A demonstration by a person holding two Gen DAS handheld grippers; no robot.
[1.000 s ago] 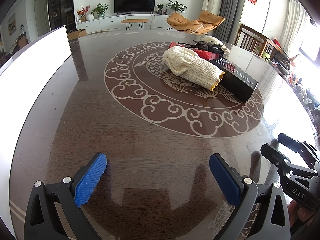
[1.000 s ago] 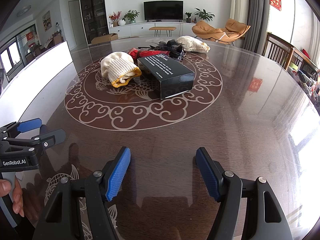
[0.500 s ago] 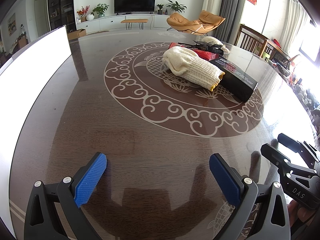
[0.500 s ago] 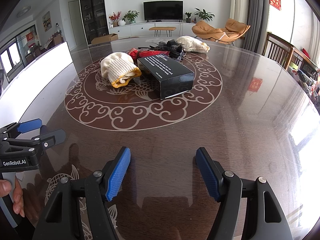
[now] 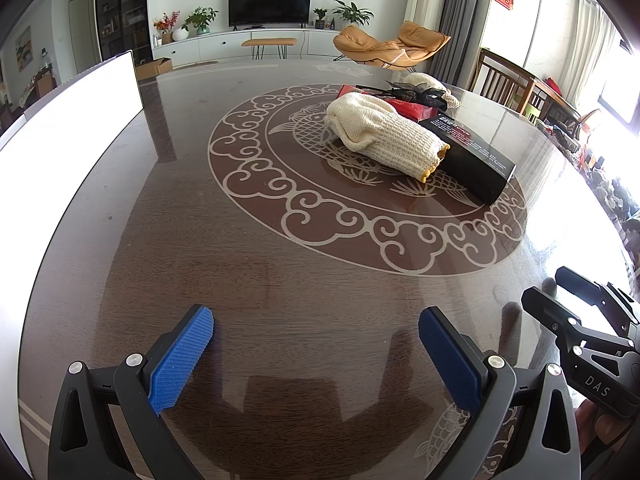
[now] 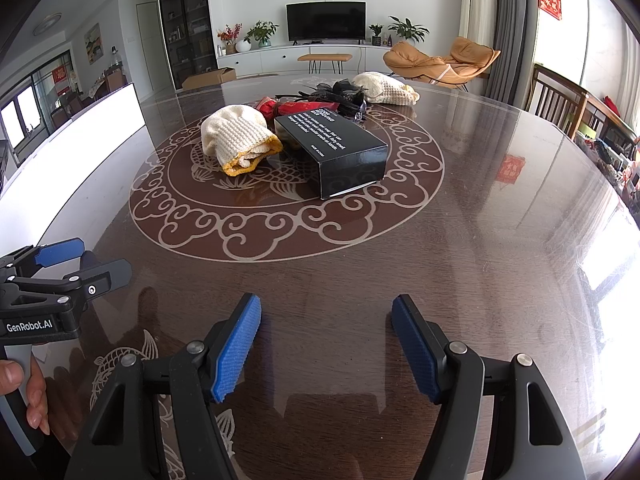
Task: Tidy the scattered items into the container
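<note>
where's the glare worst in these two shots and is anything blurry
Left wrist view: the white panel at left is blown out, and window light washes out the glossy dark wood table at right. Right wrist view: glare whitens the table's right edge. Both are sharp; fisheye bends the edges.

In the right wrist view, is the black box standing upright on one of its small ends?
No, the black box lies flat on the table, its large printed face up, beside the cream knitted glove.

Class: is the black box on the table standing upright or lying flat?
Lying flat: the black box rests on a broad side on the table, printed face up.
</note>
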